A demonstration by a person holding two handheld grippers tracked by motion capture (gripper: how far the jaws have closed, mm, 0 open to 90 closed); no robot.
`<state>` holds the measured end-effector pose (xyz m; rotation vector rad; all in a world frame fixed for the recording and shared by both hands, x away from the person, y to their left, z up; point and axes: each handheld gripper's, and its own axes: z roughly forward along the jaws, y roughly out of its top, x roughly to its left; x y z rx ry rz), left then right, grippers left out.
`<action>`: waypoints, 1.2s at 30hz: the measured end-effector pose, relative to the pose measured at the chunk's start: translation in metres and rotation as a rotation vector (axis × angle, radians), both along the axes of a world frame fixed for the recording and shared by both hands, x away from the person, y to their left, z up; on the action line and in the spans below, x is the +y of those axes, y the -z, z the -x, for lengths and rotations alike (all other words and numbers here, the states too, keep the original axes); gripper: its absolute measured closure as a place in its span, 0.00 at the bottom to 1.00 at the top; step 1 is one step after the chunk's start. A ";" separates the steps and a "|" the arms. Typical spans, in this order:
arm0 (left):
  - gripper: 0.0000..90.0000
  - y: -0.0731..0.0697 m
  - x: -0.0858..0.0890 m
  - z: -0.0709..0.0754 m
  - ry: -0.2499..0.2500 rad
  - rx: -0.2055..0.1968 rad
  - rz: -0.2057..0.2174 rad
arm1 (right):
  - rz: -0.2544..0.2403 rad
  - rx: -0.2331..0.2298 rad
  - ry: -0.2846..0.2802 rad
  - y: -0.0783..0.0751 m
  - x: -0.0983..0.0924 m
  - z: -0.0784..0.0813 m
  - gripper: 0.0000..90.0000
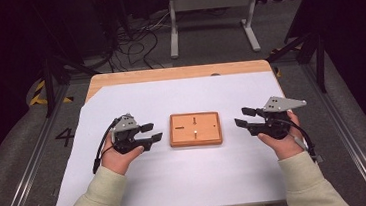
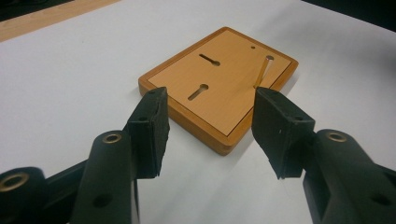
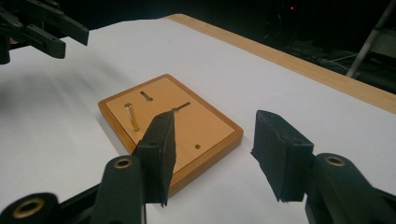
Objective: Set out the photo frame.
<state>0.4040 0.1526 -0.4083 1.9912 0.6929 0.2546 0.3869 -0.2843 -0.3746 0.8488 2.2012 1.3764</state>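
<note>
1. High view: wooden board (image 1: pixel 195 129) lies flat at the centre of the white sheet (image 1: pixel 188 183), between the two grippers and touching neither. Left gripper (image 1: pixel 152 133) and right gripper (image 1: pixel 242 117) both point inward at it, jaws parted wide, holding nothing.
2. Left gripper view: jaws wide apart, framing the board's near corner. Board is light wood with a darker raised rim, two keyhole slots (image 2: pixel 198 92), one small hole, and a thin brass pin (image 2: pixel 261 72) standing up near the far edge.
3. Right gripper view: jaws wide, empty; the pin (image 3: pixel 131 117) stands upright on the board's far side.
4. Risk (judgement): the pin is slender; a sideways or off-centre pinch could tip it or slide the unclamped board across the paper.
</note>
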 end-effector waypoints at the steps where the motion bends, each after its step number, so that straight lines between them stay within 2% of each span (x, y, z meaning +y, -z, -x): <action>1: 0.50 0.000 -0.002 -0.001 0.004 0.000 0.001 | -0.006 0.003 0.002 0.000 -0.001 0.000 0.54; 5: 0.46 -0.002 -0.013 -0.003 0.033 0.002 0.017 | -0.002 0.005 0.008 0.001 -0.004 -0.001 0.54; 10: 0.43 -0.002 -0.036 -0.001 0.093 -0.027 0.011 | -0.028 0.010 -0.001 0.000 -0.007 0.001 0.56; 15: 0.43 -0.001 -0.047 -0.003 0.111 -0.029 0.010 | -0.032 0.016 0.002 0.001 -0.009 0.003 0.56; 22: 0.42 -0.001 -0.064 -0.001 0.150 -0.068 0.007 | -0.040 0.025 -0.005 0.001 -0.009 0.007 0.57; 27: 0.45 0.003 -0.075 -0.004 0.164 -0.053 0.023 | -0.041 0.028 -0.012 0.000 -0.008 0.009 0.59; 31: 0.50 0.006 -0.082 -0.008 0.178 -0.010 0.042 | -0.046 0.028 -0.010 0.000 -0.010 0.009 0.59; 36: 0.54 0.014 -0.091 -0.013 0.182 0.012 0.020 | -0.055 0.034 -0.005 0.001 -0.013 0.010 0.59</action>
